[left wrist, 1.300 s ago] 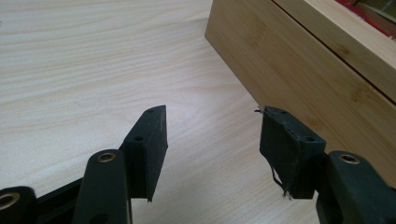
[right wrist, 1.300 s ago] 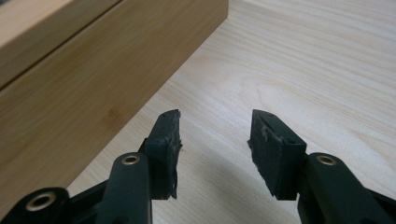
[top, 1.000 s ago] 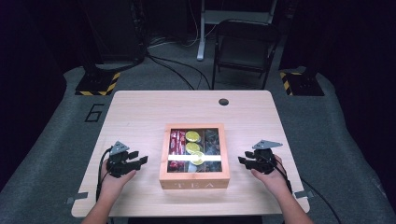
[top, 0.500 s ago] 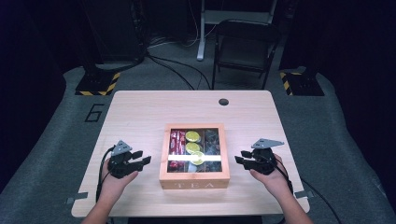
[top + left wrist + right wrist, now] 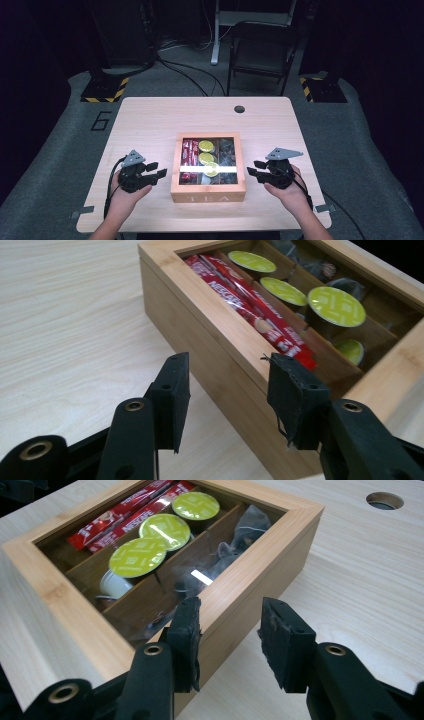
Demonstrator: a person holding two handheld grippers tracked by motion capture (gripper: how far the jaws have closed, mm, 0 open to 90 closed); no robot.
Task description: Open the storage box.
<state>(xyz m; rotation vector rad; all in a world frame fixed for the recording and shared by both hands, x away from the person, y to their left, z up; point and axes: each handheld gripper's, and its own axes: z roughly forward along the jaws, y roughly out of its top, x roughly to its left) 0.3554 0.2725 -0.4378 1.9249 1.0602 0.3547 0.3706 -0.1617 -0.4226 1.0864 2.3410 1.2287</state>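
Note:
A wooden tea box (image 5: 208, 192) with a clear window lid sits at the table's front middle. Through the window I see red stick sachets (image 5: 240, 295), lime-green capsules (image 5: 165, 529) and dark tea bags (image 5: 240, 535). My left gripper (image 5: 155, 170) is open just left of the box, with nothing between its jaws; in the left gripper view its fingers (image 5: 172, 395) frame the box's side wall (image 5: 220, 385). My right gripper (image 5: 252, 168) is open just right of the box, its jaws straddling the lid's near edge (image 5: 235, 590).
The light wooden table (image 5: 150, 120) has a round cable hole (image 5: 239, 109) at the back right. A dark folding chair (image 5: 262, 47) stands behind the table. Cables trail from both grippers off the front edge.
Both grippers have edged slightly inward toward the box's sides. The box has not moved.

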